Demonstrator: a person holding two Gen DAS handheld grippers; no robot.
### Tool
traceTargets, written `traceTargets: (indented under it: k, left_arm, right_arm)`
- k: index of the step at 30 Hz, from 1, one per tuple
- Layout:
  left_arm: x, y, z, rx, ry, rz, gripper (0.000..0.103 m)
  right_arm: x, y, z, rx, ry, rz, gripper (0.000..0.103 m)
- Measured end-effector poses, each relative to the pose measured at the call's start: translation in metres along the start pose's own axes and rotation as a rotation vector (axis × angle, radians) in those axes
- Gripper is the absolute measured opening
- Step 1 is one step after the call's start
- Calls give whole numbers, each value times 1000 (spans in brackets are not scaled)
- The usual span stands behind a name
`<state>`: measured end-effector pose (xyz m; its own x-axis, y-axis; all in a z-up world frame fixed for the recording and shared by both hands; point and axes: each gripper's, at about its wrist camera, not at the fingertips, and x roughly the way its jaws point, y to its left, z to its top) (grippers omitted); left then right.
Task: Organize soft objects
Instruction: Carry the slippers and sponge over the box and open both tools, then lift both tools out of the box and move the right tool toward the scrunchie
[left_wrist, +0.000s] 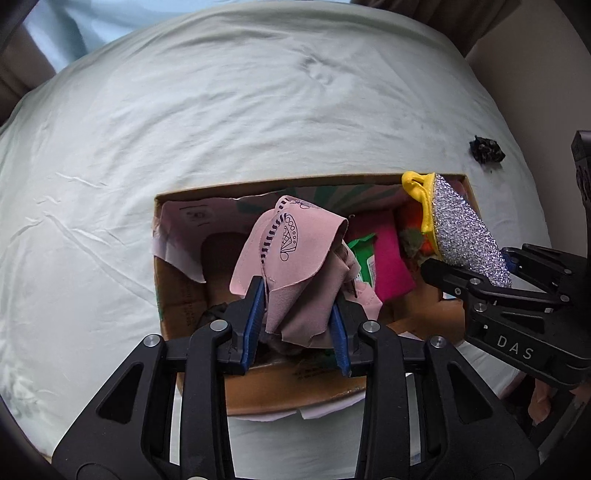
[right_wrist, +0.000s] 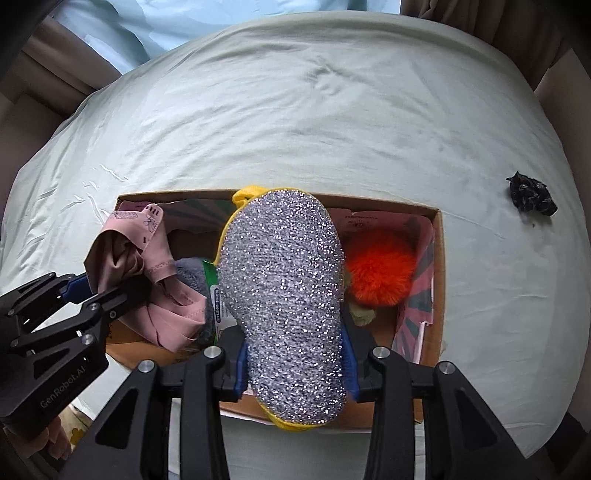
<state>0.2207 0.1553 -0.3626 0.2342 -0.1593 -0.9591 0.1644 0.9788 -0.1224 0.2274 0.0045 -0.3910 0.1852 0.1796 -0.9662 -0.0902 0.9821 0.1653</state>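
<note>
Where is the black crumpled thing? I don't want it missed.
In both views, the black crumpled thing lies on the pale sheet, outside the cardboard box, beyond its far right corner.

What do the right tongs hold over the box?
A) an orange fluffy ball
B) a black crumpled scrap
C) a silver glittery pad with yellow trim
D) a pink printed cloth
C: in the right wrist view the right tongs are shut on the glittery pad above the box; the pink cloth is in the left tongs, the orange ball lies in the box.
</note>
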Motion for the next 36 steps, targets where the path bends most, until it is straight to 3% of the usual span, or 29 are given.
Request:
traceTargets:
  k: [1, 2, 3, 4, 6, 9, 25, 31, 36]
  left_arm:
    - [3, -1, 1, 9, 15, -3, 62]
    - [5, -4, 2, 25, 27, 9, 98]
    - [6, -5, 2, 43, 27, 29, 103]
    - [6, -6, 2, 58, 24, 46, 103]
    - [3, -4, 2, 67, 18, 44, 103]
    - [3, 1, -2, 74, 39, 38, 103]
    - [-24, 4, -10, 55, -1, 44, 103]
    - [-54, -1, -11, 68, -53, 56, 103]
    - [-93, 1, -17, 22, -117, 47, 103]
  right_arm:
    - [3, -2, 1, 10, 14, 7, 42]
    - [6, -4, 2, 21, 25, 5, 47]
    - [8, -5, 3, 32, 32, 11, 57]
    - [9, -9, 4, 48, 32, 12, 59]
    - [10, -18, 4, 84, 15, 28, 85]
    - [11, -25, 4, 107, 18, 45, 101]
    - [-22, -20, -3, 86, -69, 45, 102]
    - [-56, -15, -7, 89, -127, 45, 102]
    - [-97, -7, -19, 77, -189, 30, 102]
